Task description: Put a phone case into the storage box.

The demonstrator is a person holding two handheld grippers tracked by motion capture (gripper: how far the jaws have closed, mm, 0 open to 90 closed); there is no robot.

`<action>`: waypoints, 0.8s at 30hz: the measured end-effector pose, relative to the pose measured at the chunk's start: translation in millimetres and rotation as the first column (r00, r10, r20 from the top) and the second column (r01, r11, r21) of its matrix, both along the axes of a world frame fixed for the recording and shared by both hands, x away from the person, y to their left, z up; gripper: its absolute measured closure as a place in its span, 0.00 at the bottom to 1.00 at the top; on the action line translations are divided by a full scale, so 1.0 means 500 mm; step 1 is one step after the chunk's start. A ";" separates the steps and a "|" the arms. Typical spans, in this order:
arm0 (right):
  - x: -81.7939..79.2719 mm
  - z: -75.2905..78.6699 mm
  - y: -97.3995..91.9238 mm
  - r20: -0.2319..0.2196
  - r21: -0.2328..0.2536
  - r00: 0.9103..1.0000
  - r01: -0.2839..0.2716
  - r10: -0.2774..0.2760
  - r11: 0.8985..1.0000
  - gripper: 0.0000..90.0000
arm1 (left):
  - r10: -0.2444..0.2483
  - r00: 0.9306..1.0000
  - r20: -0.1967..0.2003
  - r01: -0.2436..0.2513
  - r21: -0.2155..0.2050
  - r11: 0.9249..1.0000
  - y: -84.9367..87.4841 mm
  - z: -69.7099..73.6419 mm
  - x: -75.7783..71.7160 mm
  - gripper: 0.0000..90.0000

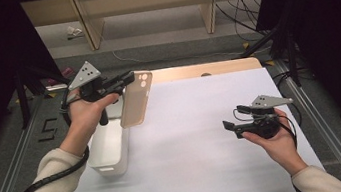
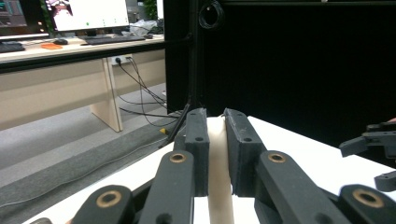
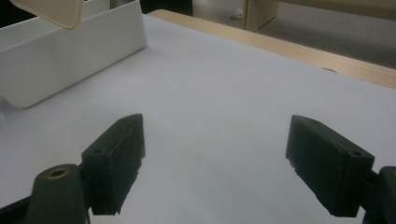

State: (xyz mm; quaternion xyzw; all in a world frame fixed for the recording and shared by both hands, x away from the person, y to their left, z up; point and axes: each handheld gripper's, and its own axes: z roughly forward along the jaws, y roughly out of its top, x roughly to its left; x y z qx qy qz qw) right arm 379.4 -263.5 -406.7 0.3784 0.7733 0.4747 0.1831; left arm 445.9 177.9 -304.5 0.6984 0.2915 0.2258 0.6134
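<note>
Left gripper clamped on edge of beige phone case, held in air above white bin at table's left (case hanging down from jaws, clear of the bin). Right gripper spread wide, nothing between jaws, low over white table sheet, well apart from case.

The white sheet on the tabletop lies bare across its middle and right, giving wide passage between the two hands. At the left edge a white bin blocks low travel. Above it a beige phone case hangs tilted from the left hand-held gripper, closing the space over the bin's far end. The right hand-held gripper hovers over open sheet.
</note>
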 end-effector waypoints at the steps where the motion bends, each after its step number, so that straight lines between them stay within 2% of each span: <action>1: 0.000 0.000 -0.001 -0.002 0.004 1.000 0.001 -0.001 1.000 0.23 | 0.004 1.000 0.000 -0.004 -0.004 1.000 0.003 0.000 0.001 0.89; 24: -0.003 -0.002 -0.006 -0.003 0.006 1.000 0.020 -0.019 1.000 0.22 | 0.046 0.999 0.018 -0.046 -0.020 0.999 0.074 0.004 0.037 0.89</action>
